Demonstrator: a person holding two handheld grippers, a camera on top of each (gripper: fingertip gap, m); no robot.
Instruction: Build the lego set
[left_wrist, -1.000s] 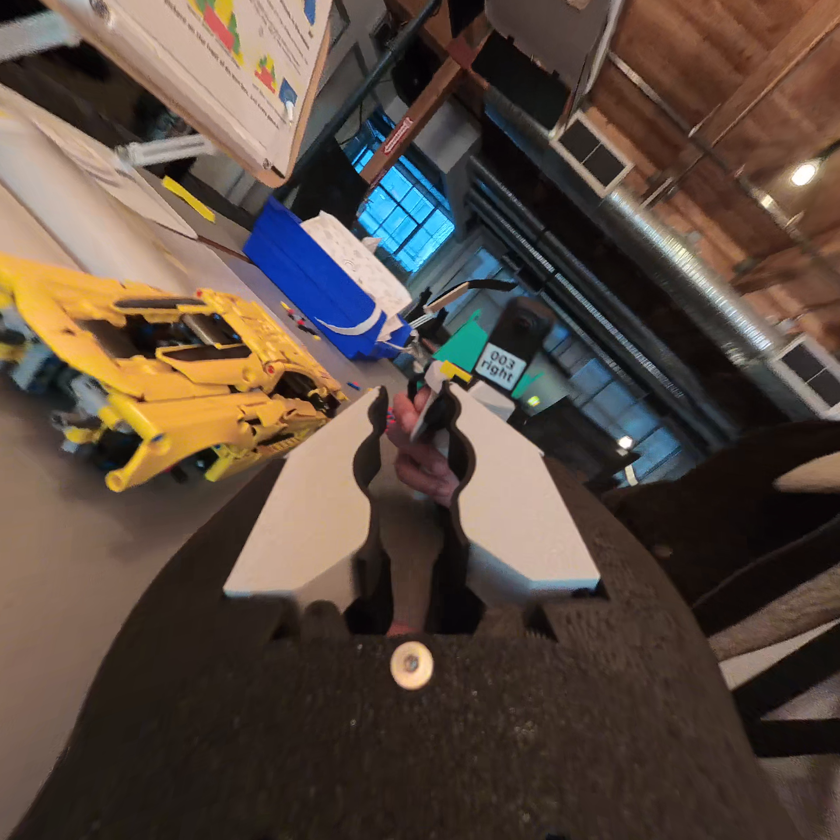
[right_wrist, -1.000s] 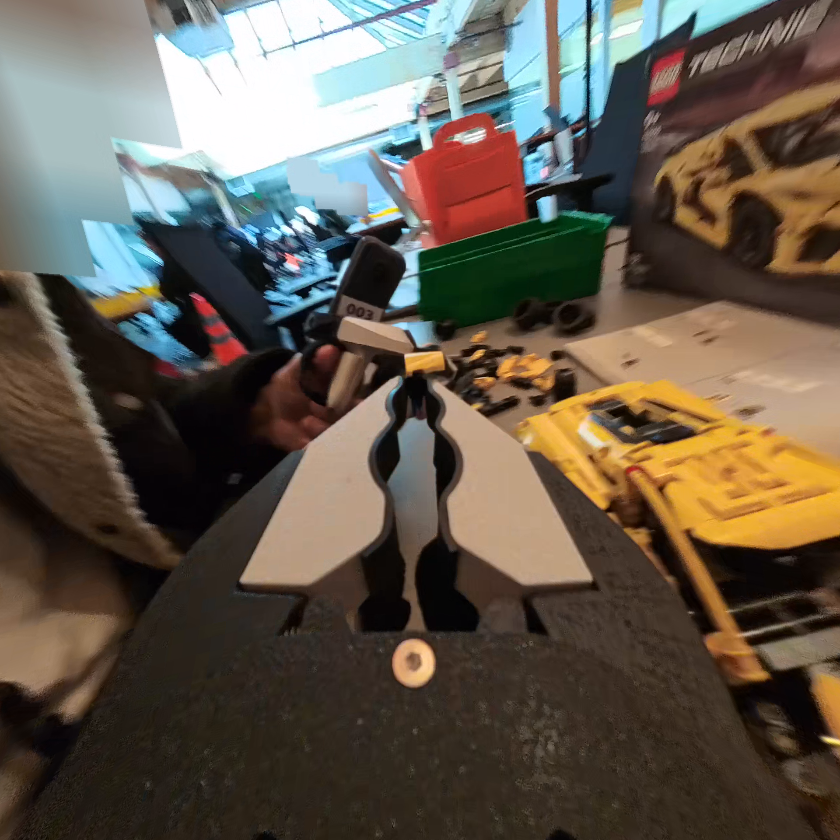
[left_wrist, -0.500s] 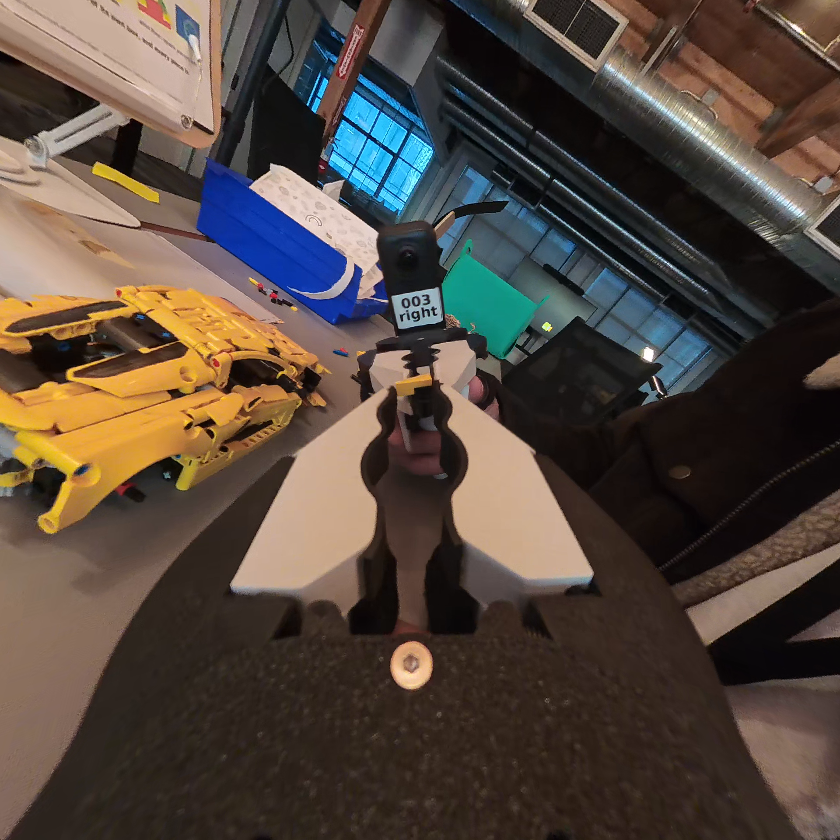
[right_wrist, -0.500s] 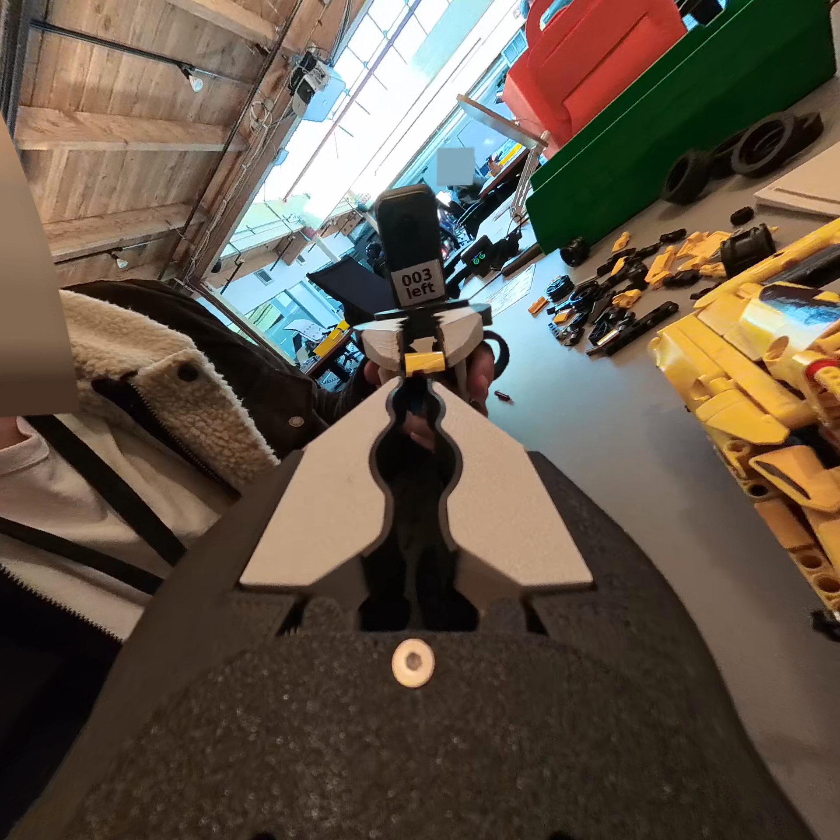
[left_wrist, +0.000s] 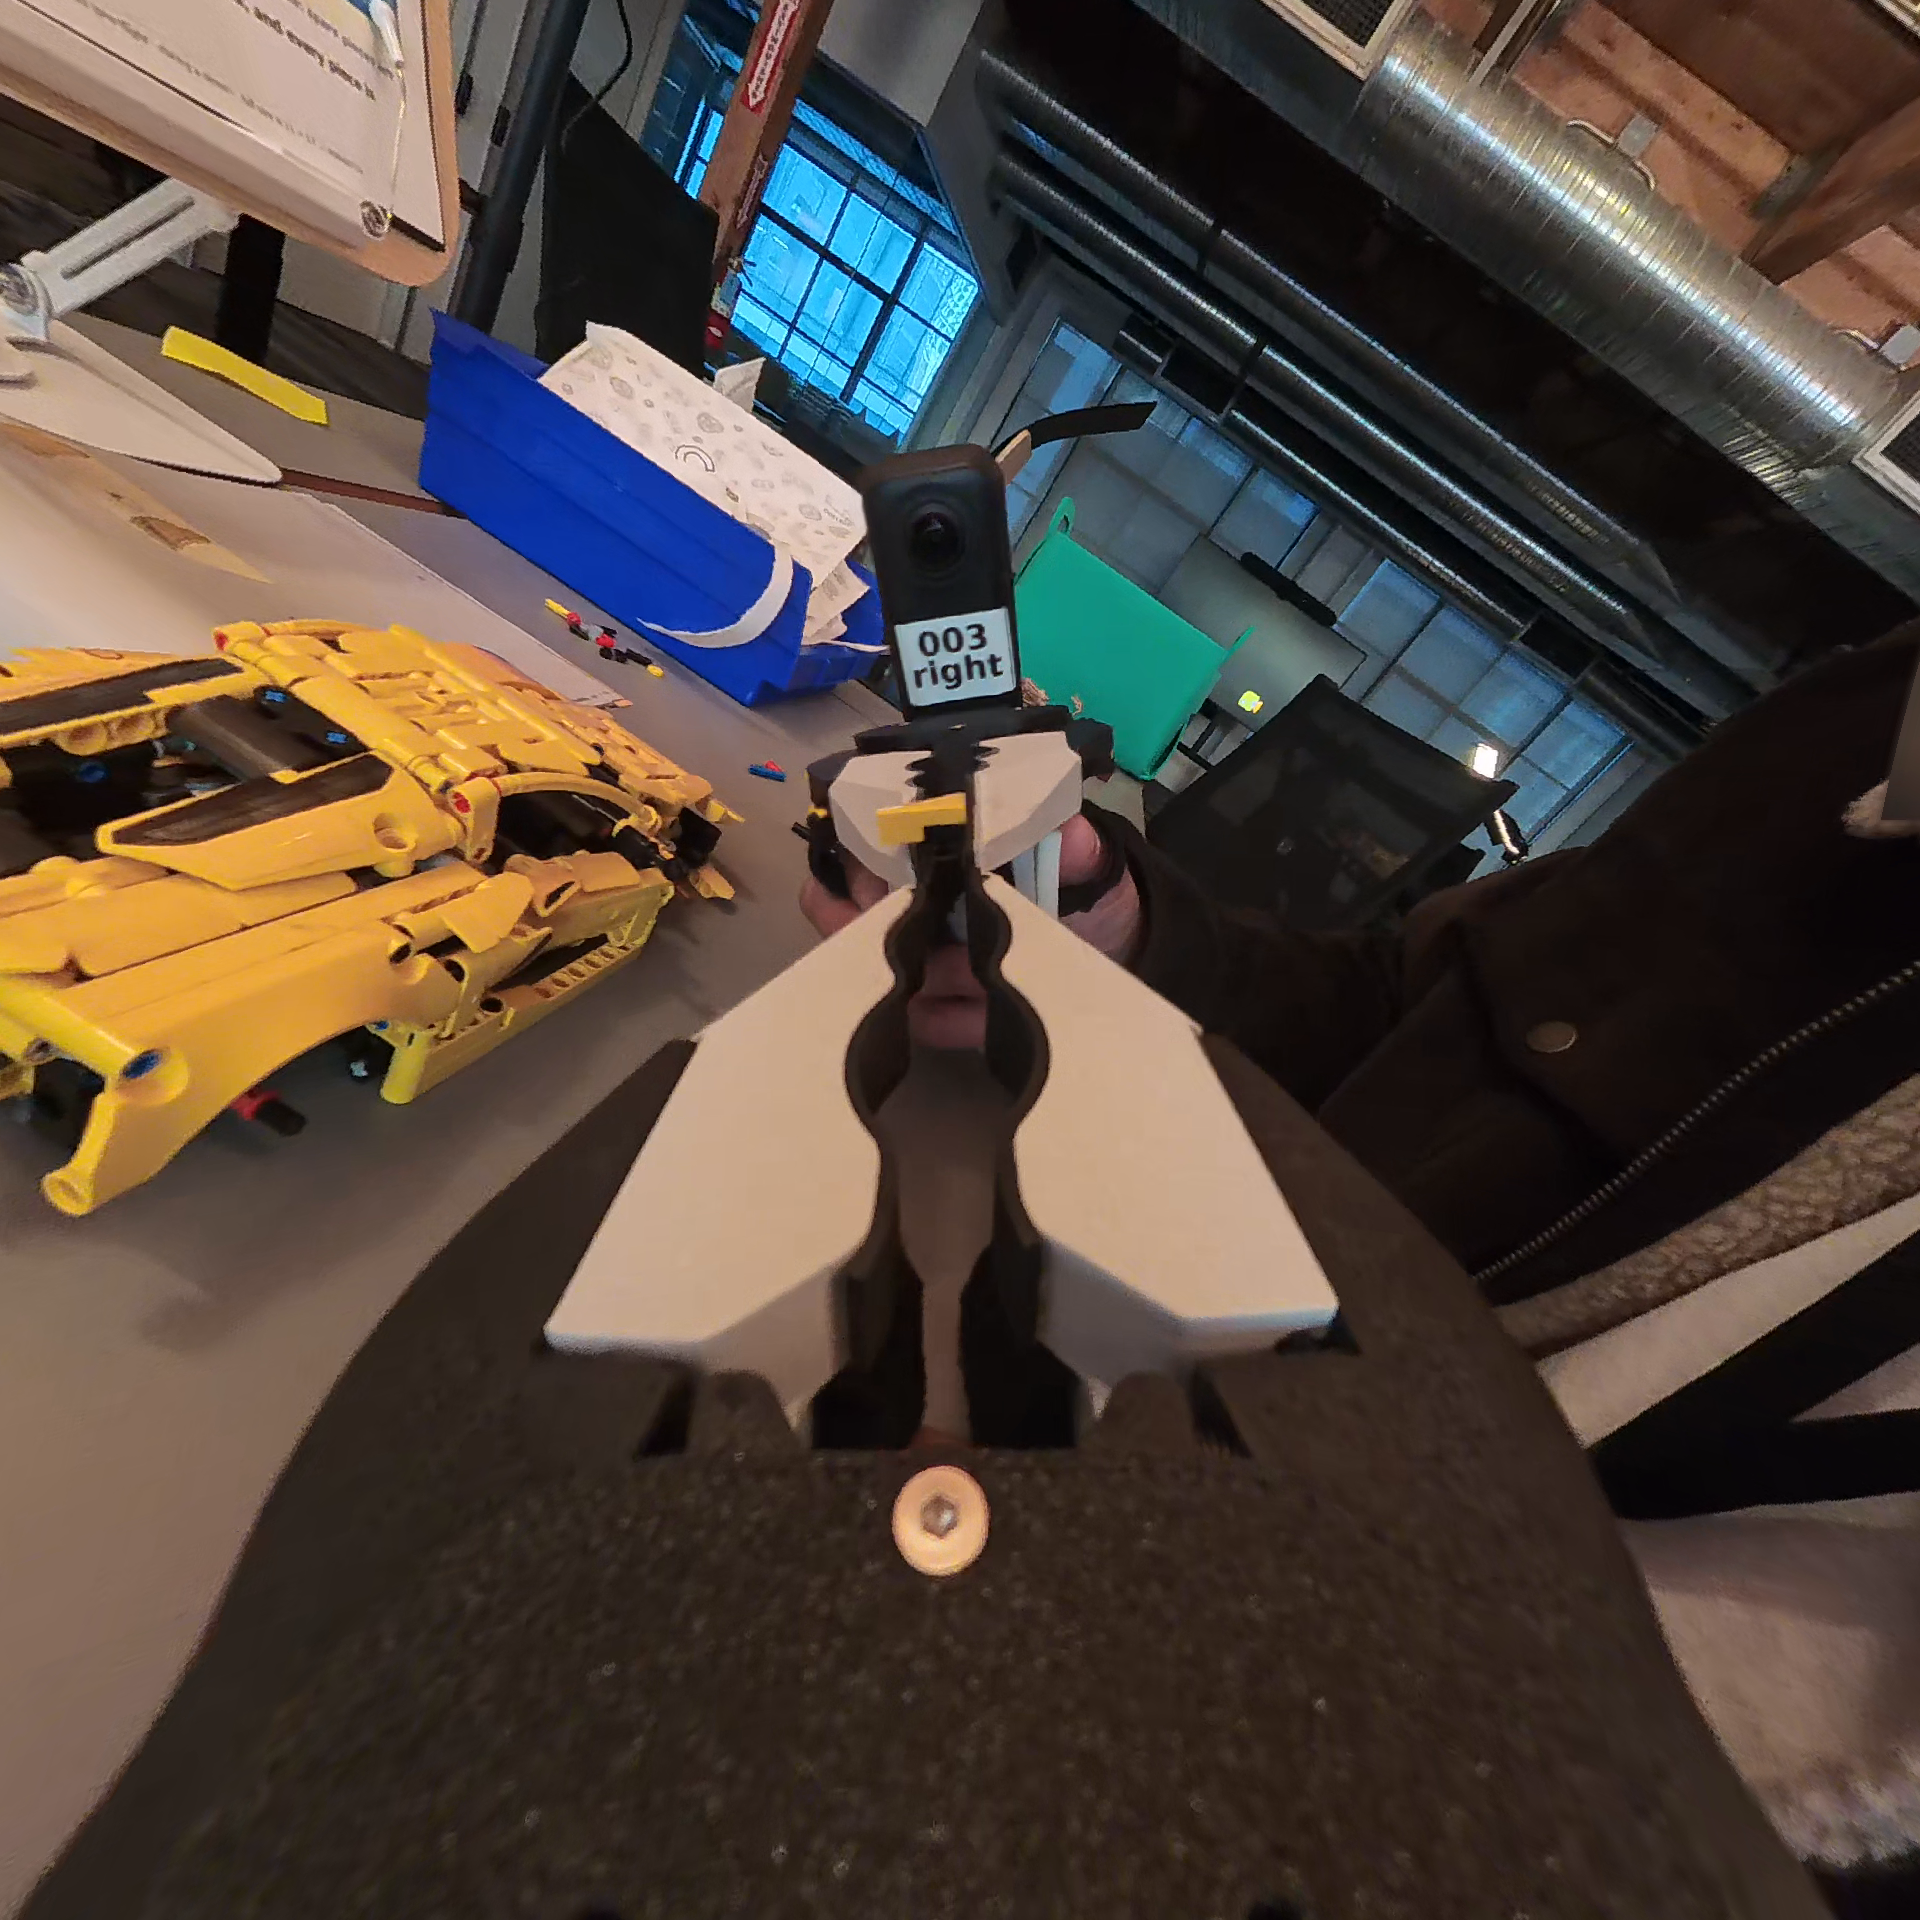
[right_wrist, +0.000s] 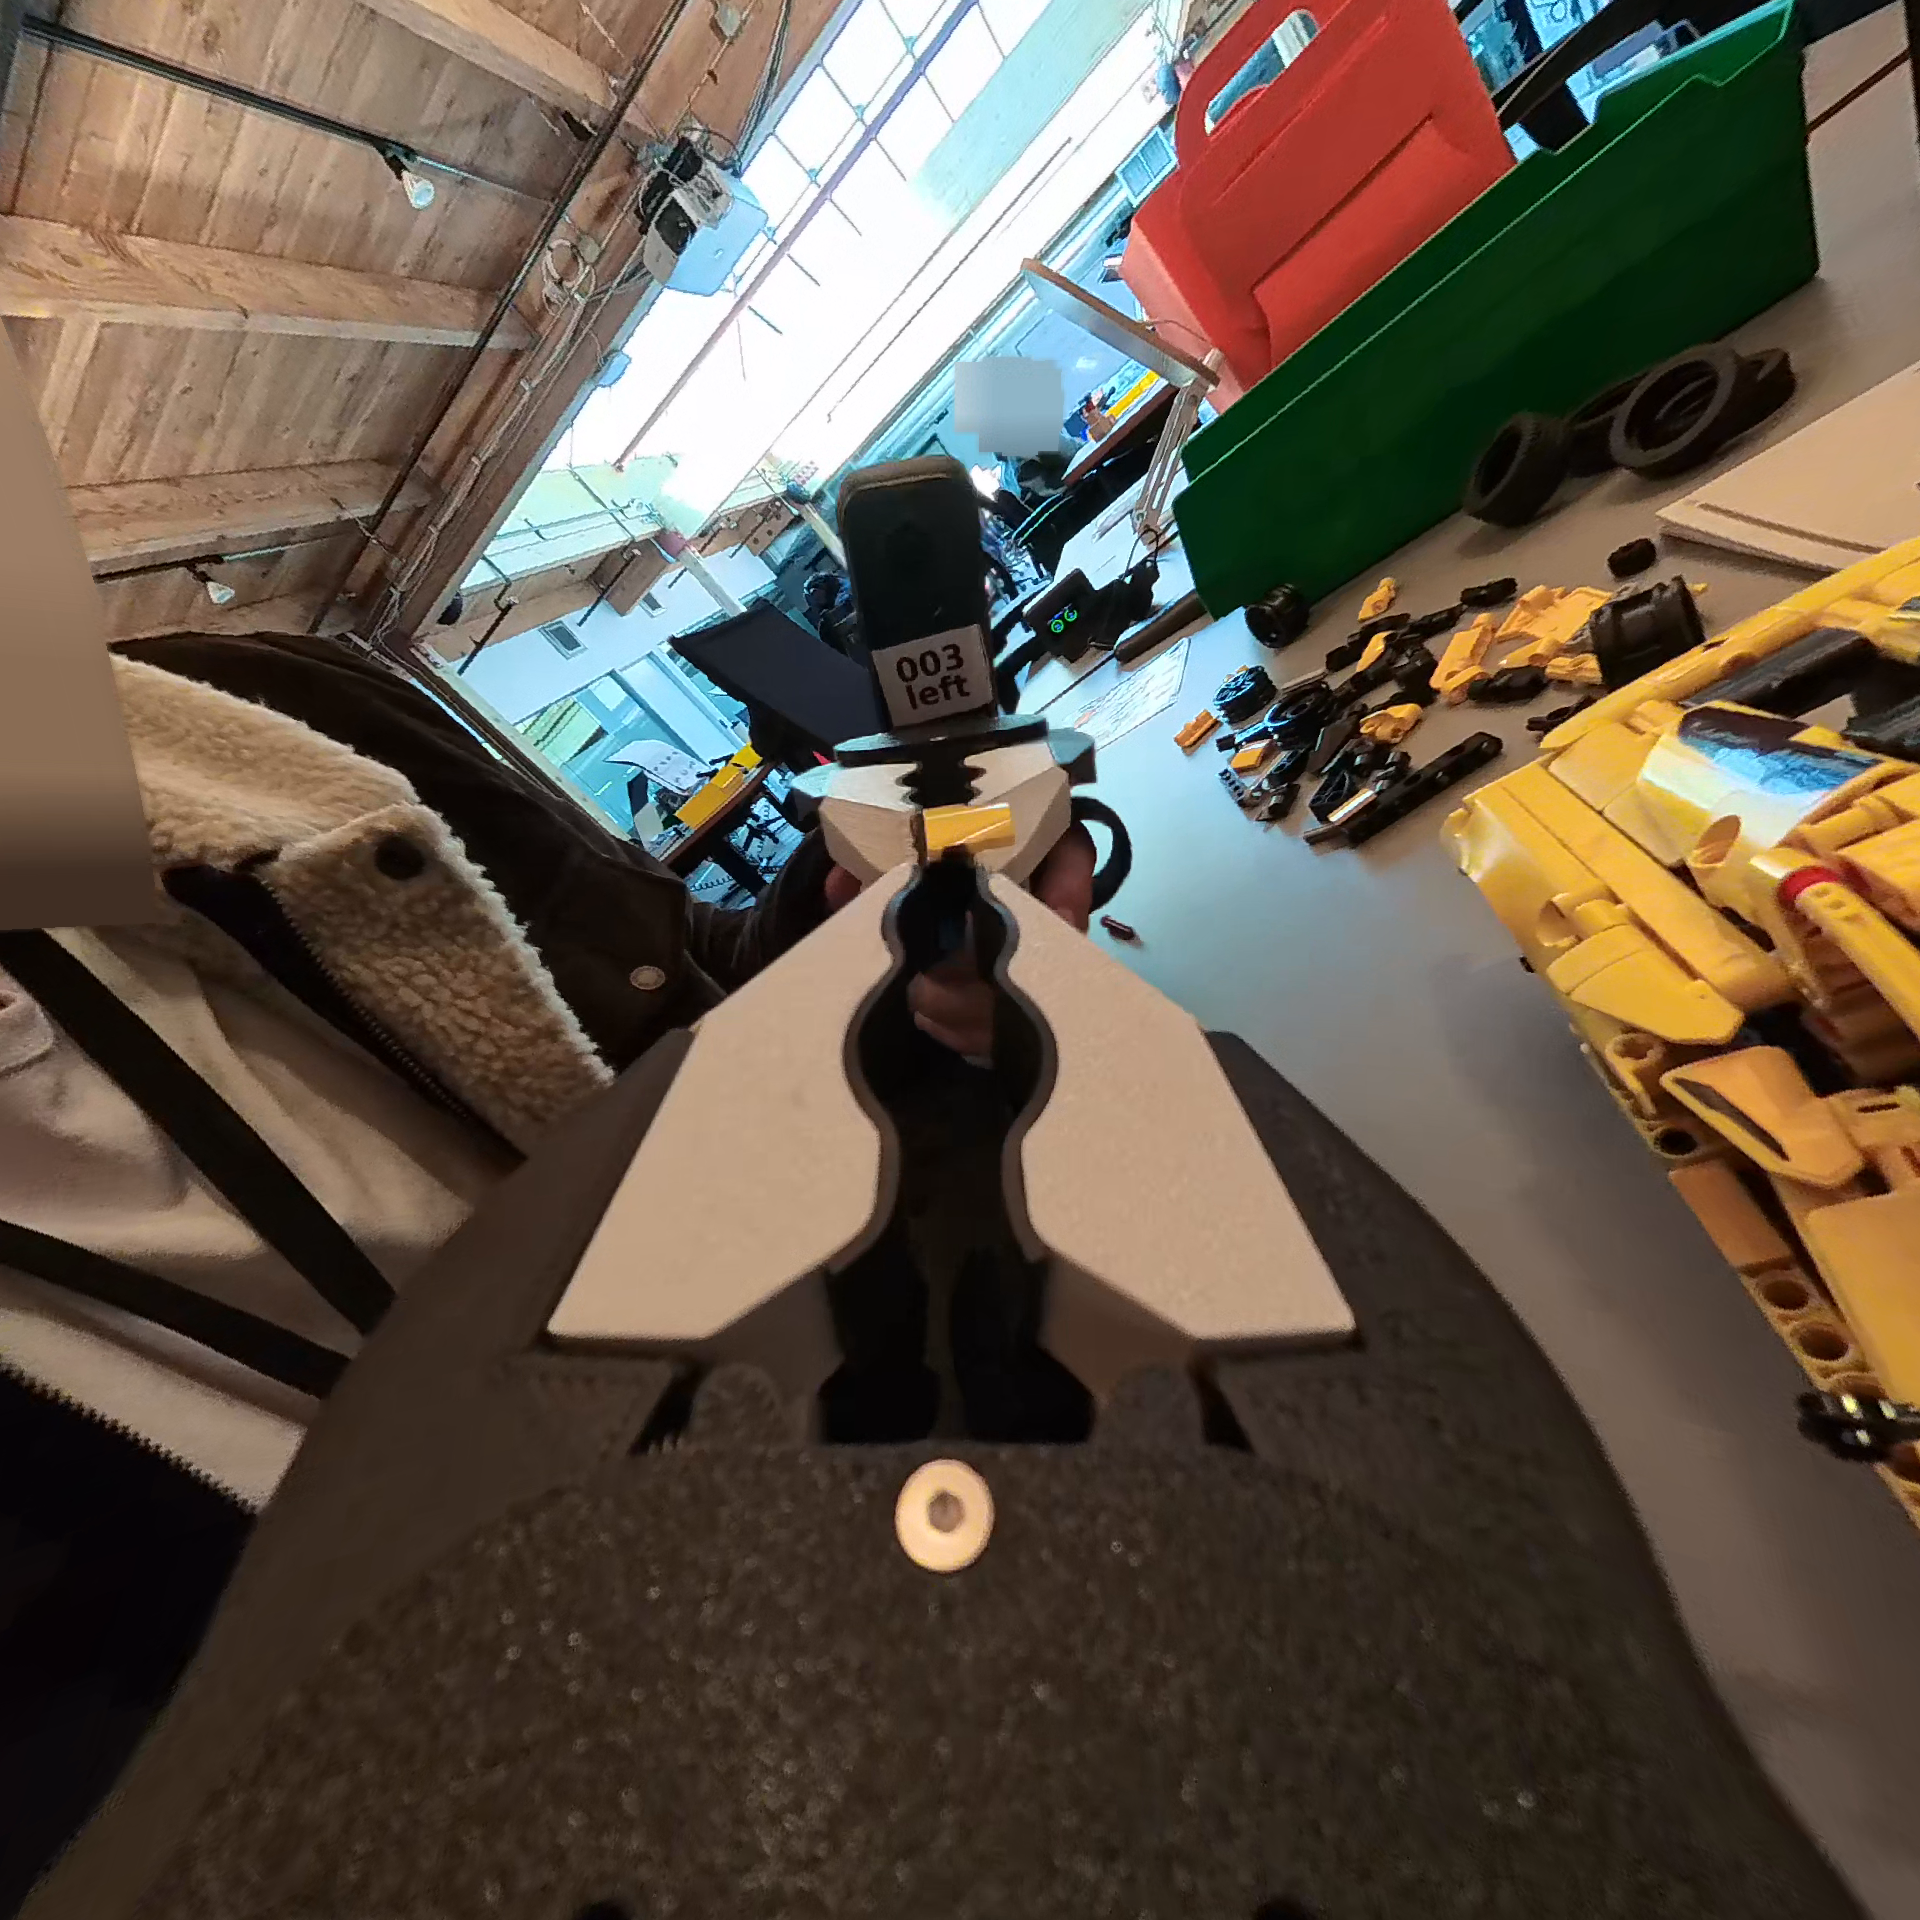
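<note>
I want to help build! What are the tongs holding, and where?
Left tongs and right tongs, tip to tip, both seem to pinch the dark stem under a small yellow piece.

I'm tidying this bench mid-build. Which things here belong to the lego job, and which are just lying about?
Belongs to the job:
small yellow piece, pinched where left claw and right claw meet; yellow car model; loose yellow and black parts; black tyres.

Likely just lying about:
blue bin; green bin; red carrier; yellow tape strip.
</note>
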